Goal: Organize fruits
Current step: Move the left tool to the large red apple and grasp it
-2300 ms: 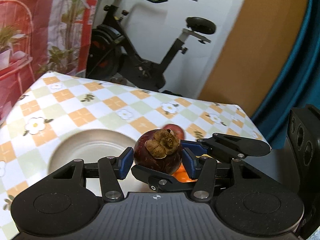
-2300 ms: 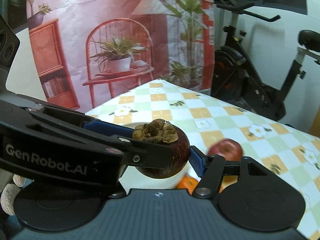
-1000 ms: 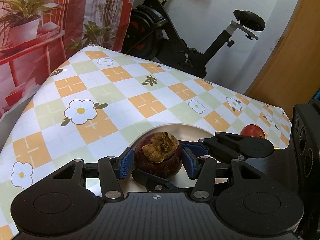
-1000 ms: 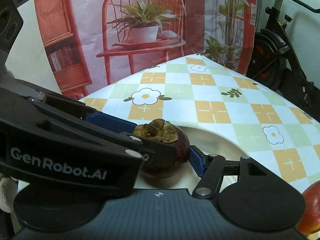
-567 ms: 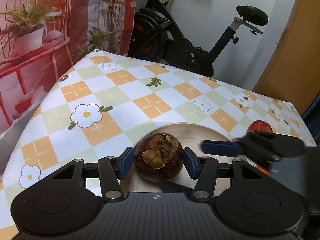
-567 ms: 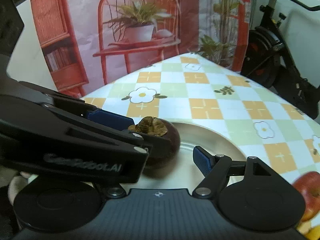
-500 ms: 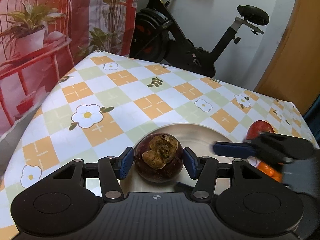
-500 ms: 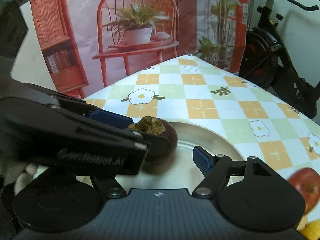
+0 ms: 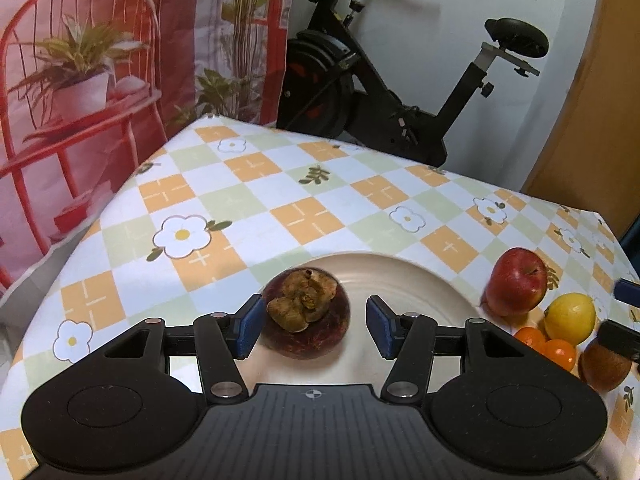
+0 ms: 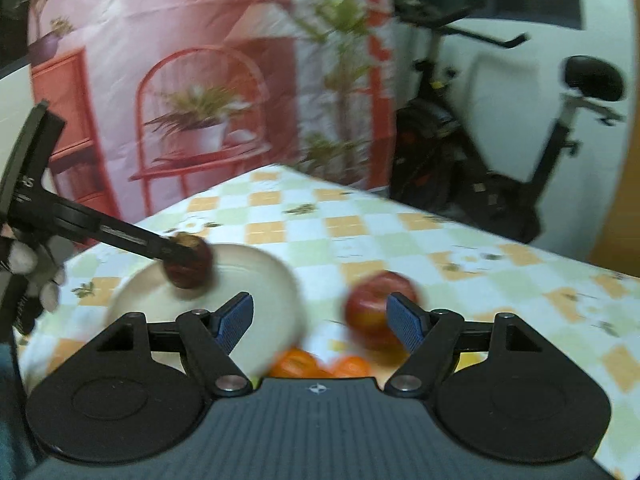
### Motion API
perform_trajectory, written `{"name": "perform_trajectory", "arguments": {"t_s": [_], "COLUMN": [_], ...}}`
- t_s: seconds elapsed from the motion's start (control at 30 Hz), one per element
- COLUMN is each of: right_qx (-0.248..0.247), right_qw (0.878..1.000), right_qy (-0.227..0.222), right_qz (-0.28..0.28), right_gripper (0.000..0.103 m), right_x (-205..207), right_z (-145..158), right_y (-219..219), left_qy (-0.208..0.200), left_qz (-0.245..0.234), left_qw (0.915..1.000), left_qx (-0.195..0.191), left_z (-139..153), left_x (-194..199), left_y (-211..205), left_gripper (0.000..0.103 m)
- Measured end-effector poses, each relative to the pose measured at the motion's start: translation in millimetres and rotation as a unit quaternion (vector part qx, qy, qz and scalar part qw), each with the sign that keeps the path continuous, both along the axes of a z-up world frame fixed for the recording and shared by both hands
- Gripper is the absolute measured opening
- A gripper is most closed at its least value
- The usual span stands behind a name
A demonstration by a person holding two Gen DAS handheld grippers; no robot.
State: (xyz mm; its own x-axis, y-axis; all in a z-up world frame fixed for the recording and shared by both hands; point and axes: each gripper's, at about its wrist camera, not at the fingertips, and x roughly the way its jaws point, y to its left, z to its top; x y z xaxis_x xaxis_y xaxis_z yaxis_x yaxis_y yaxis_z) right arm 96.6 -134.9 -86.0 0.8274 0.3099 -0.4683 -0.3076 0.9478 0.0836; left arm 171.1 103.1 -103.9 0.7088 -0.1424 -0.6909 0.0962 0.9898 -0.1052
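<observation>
One dark purple mangosteen (image 9: pixel 306 316) with a dry brown calyx on top sits in the pale round ceramic plate (image 9: pixel 420 276), toward its 8 o'clock side in the left wrist view. The left tool (image 9: pixel 313 326) stands open around it: the blue pad at 9 o'clock looks close to or just touching the rind, the pad at 3 o'clock is clearly apart, so nothing is clamped. The right tool (image 10: pixel 320 318) is also open and empty, its frame heavily blurred; the glossy red apple (image 10: pixel 374 306) shows just ahead of its fingers, partly behind the 3 o'clock pad, on the checked flower-print cloth of the bench (image 9: pixel 304 208).

At 3 o'clock of the plate, on the cloth, lie the apple, a yellow lemon (image 9: pixel 570 318), small oranges (image 9: pixel 546 348) and a fuzzy brown kiwi-like fruit (image 9: pixel 604 366), bunched together and touching.

Judging by looks, the apple should be firm, fairly heavy and smooth, so likely slippery; a hold across its widest middle seems safest, with pads level to keep it from squirting out. The mangosteen has a hard rind and brittle calyx, best taken by the sides. Round fruit may roll on the plate.
</observation>
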Motion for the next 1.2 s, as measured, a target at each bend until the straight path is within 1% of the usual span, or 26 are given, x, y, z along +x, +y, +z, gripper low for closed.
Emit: {"name": "perform_trajectory", "arguments": {"t_s": [0.13, 0.27, 0.4, 0.6, 0.8, 1.0, 1.1, 1.2], "right_qx": [0.002, 0.011, 0.011, 0.017, 0.043, 0.078, 0.078, 0.079], "right_qw": [0.999, 0.998, 0.998, 0.998, 0.997, 0.994, 0.994, 0.994], "right_qy": [-0.013, -0.011, -0.007, 0.003, 0.013, 0.027, 0.027, 0.030], "right_qz": [-0.037, -0.061, -0.066, -0.067, -0.066, -0.070, -0.068, -0.066], "right_gripper": [0.077, 0.077, 0.077, 0.077, 0.077, 0.076, 0.076, 0.075], "right_x": [-21.9, -38.2, -49.9, -58.8, -57.1, -55.4, -54.6, -54.2], "right_z": [-4.3, -15.6, -28.3, -46.8, -56.8, -65.3, -64.3, -64.5], "right_y": [-34.8, -59.1, -70.9, -81.5, -90.8, -103.3, -103.9, -103.3], "left_qy": [-0.016, -0.031, -0.041, -0.049, -0.036, -0.014, 0.001, 0.015], "left_qz": [-0.007, -0.016, -0.033, -0.076, -0.124, -0.185, -0.208, -0.222], "left_qw": [0.9998, 0.9989, 0.9981, 0.9954, 0.9915, 0.9827, 0.9780, 0.9747], "left_qx": [0.010, 0.030, 0.033, 0.033, 0.014, -0.009, -0.013, -0.020], "left_z": [10.0, 18.3, 25.9, 30.8, 23.6, 10.8, 2.3, -6.8], "left_x": [-6.4, -11.1, -16.7, -22.8, -28.7, -36.6, -39.6, -40.2], "left_y": [-16.9, -38.3, -60.2, -99.1, -134.1, -170.0, -186.7, -201.1], "left_gripper": [0.060, 0.060, 0.060, 0.060, 0.060, 0.060, 0.060, 0.060]}}
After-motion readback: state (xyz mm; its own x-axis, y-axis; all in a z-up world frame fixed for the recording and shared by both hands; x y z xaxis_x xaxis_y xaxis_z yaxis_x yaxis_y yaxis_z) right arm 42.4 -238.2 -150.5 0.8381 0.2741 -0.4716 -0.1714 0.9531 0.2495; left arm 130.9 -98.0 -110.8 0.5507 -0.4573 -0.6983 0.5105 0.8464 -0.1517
